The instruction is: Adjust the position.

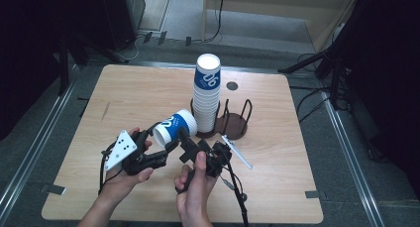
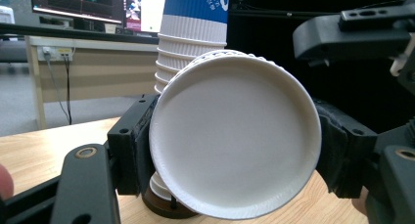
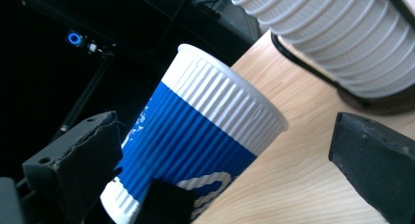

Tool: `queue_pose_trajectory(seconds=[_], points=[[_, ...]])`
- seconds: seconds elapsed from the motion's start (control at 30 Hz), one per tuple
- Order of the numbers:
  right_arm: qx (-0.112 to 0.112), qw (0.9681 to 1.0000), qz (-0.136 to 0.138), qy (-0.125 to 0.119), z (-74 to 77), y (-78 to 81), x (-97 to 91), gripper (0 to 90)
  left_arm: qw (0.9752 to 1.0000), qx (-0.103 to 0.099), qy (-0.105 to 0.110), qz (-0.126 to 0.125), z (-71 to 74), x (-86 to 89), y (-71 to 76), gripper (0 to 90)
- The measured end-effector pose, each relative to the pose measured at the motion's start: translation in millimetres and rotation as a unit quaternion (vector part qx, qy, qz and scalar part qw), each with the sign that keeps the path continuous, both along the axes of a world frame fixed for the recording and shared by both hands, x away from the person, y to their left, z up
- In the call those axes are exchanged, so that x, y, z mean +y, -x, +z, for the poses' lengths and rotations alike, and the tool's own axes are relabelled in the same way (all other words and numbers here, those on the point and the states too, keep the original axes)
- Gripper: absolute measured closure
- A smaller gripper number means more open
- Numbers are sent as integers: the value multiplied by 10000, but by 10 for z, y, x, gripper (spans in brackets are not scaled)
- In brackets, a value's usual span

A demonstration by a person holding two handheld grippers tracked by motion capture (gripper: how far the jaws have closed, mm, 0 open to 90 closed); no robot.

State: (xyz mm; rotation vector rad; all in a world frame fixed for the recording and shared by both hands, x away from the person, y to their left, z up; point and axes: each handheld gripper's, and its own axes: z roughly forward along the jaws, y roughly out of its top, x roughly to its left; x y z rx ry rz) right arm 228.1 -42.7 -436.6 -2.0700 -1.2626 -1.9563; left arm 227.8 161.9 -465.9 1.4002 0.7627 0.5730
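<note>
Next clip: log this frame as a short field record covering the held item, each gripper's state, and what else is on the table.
held item: blue and white ribbed paper cup, tipped on its side above the table
left gripper: shut on the cup's base end, jaws pressing either side
right gripper: jaws apart beside the cup's wall, no pad seen pressing it
cup stack: upright in a dark wire holder
other item: thin silver pen-like thing lying beside the holder
surface: light wooden table
</note>
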Motion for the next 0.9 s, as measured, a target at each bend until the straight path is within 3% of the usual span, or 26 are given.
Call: queue_pose_trajectory(seconds=[0.1,0.27,0.4,0.9], points=[[175,9994,64,-280,-8,-24,0,0,10000,-17,2,-22,-7,-9,2,284],[524,9955,190,-770,-45,-93,-2,0,10000,-55,17,-47,-8,-20,7,285],[583,9936,236,-938,-54,-135,11,0,9999,-72,11,-84,-16,-35,12,285],[815,9871,639,-1221,-57,-316,46,0,9995,-213,29,-236,-10,-71,47,285]])
